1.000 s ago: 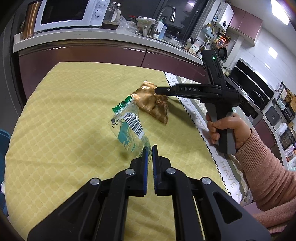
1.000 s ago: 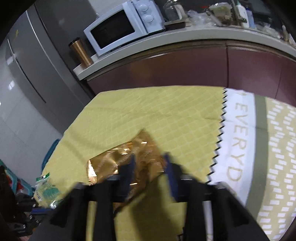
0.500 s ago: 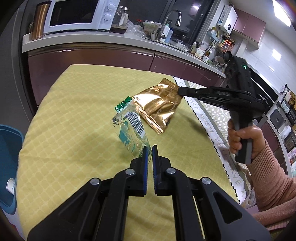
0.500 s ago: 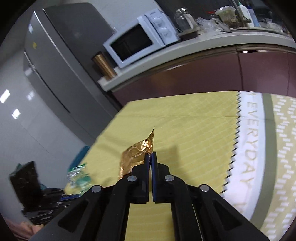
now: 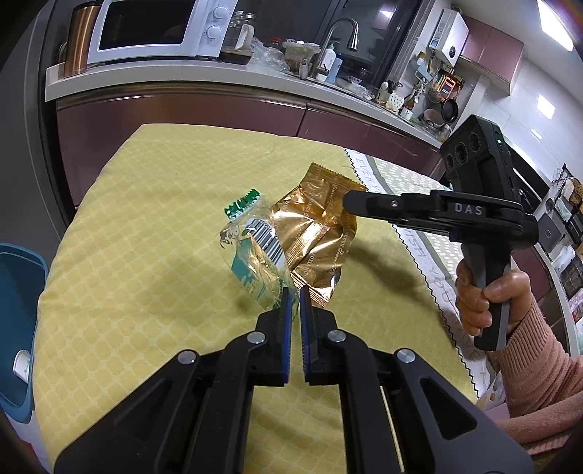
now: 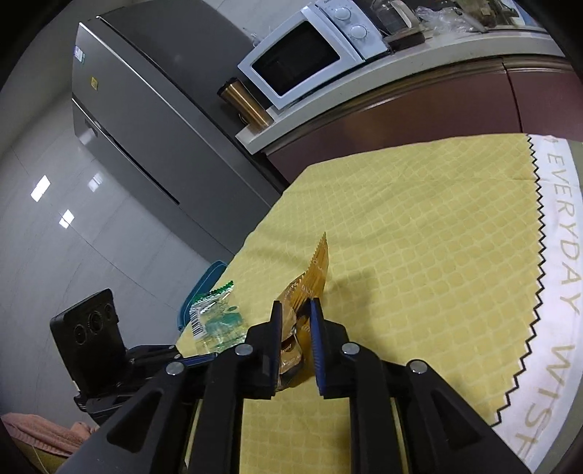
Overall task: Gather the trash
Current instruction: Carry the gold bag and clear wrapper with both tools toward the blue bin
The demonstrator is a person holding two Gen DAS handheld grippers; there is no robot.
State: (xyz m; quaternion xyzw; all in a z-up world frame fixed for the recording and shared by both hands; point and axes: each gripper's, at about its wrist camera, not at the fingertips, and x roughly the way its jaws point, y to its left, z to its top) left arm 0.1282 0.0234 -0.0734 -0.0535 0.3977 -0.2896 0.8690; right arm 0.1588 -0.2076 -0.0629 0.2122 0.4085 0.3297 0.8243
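The left wrist view looks along its fingers (image 5: 282,310) across the yellow-clothed bench (image 5: 145,218) toward the microwave (image 5: 160,29), close above the cloth. The right wrist view looks past its fingers (image 6: 277,324) toward the fridge (image 6: 145,127). Both views share the bench, the microwave and the gold wrapper (image 5: 317,233) just beyond the fingers.

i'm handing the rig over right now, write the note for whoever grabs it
Left gripper: shut on the clear green wrapper, held up above the yellow cloth.
Right gripper: shut on the gold wrapper, also lifted off the cloth.
Done: both wrappers picked up.
Left: get both into a bin. The blue bin on the floor off the cloth's left edge looks likely; neither wrapper is over it yet.
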